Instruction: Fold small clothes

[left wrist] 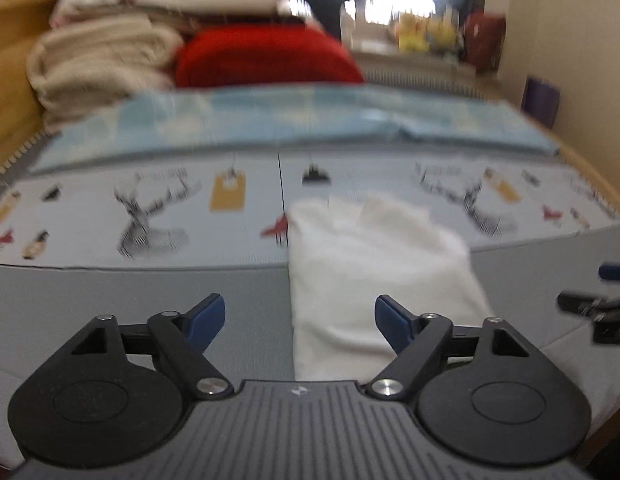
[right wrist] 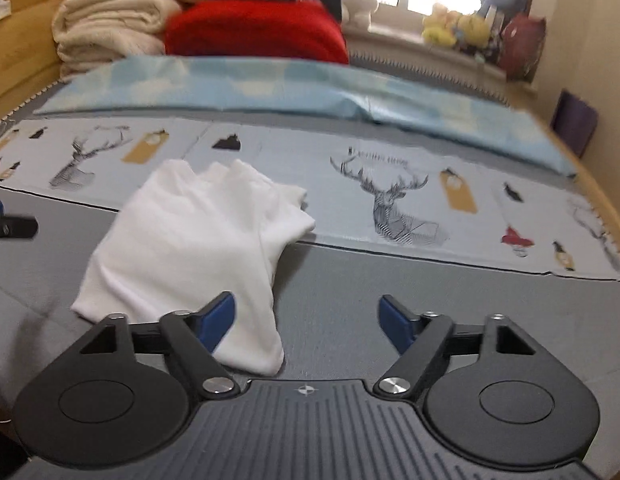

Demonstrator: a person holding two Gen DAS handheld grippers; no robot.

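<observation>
A small white garment (left wrist: 374, 272) lies folded in a rough rectangle on the grey bed surface (left wrist: 130, 292). It also shows in the right wrist view (right wrist: 190, 248), with a loose flap toward its far right. My left gripper (left wrist: 300, 316) is open and empty, just in front of the garment's near edge. My right gripper (right wrist: 308, 318) is open and empty, at the garment's near right corner, its left finger (right wrist: 218, 320) over the cloth. The right gripper's tip (left wrist: 594, 312) shows at the right edge of the left wrist view.
A deer-print cloth (right wrist: 390, 200) runs across the bed behind the garment, then a light blue sheet (right wrist: 270, 88). Folded cream blankets (right wrist: 106, 28) and a red blanket (right wrist: 254, 32) are stacked at the back. Wooden bed frame (right wrist: 18, 40) on the left; wall on the right.
</observation>
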